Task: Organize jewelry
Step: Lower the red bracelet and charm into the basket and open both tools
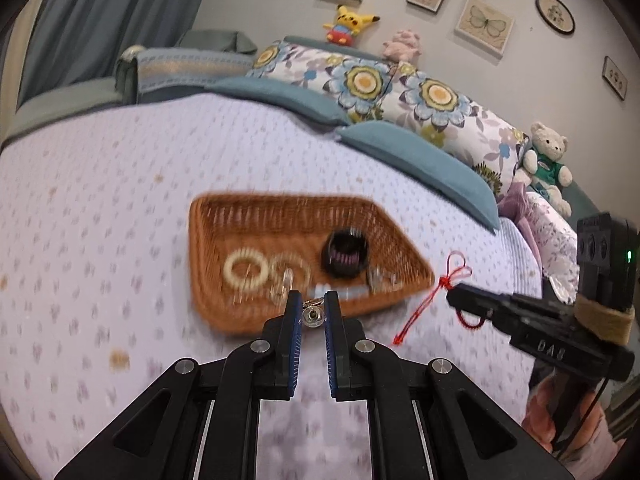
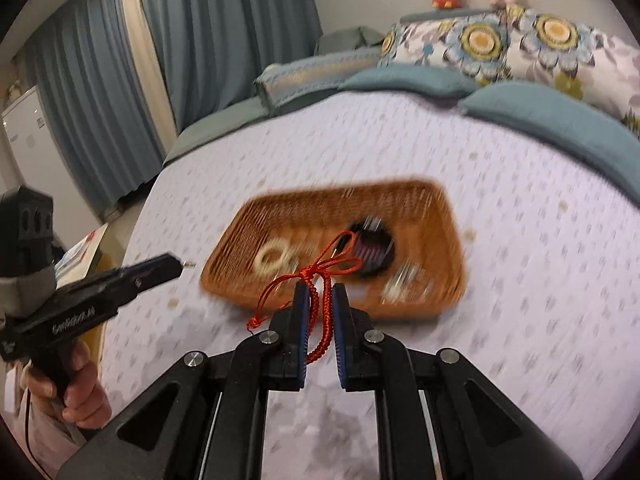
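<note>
left wrist view: the left tongs [image 1: 313, 304] stand narrow above the near rim of a woven basket [image 1: 208, 220], with a small silver trinket [image 1: 312, 314] between their blue pads; whether the pads press on it cannot be told. the basket lies on a bed [image 1: 100, 160] with a pale dotted cover. inside the basket, from its left side: a cream ring [image 1: 245, 270], a second pale ring [image 1: 292, 268] touching it, a dark round hair tie [image 1: 346, 254] near the middle, and blurred clear pieces [image 1: 382, 280] near the right corner. just right of the basket, the right tongs [image 1: 454, 298] carry a red cord bracelet [image 1: 454, 276], its loops above the tips and its tail hanging below.

right wrist view: the right tongs [image 2: 321, 294] are narrow, the red cord bracelet [image 2: 320, 320] running between the pads, its loops over the near rim of the basket [image 2: 400, 196]. the left tongs [image 2: 178, 260] reach in left of the basket, a small metal piece at the tip. motion blur softens the contents of the basket.
</note>
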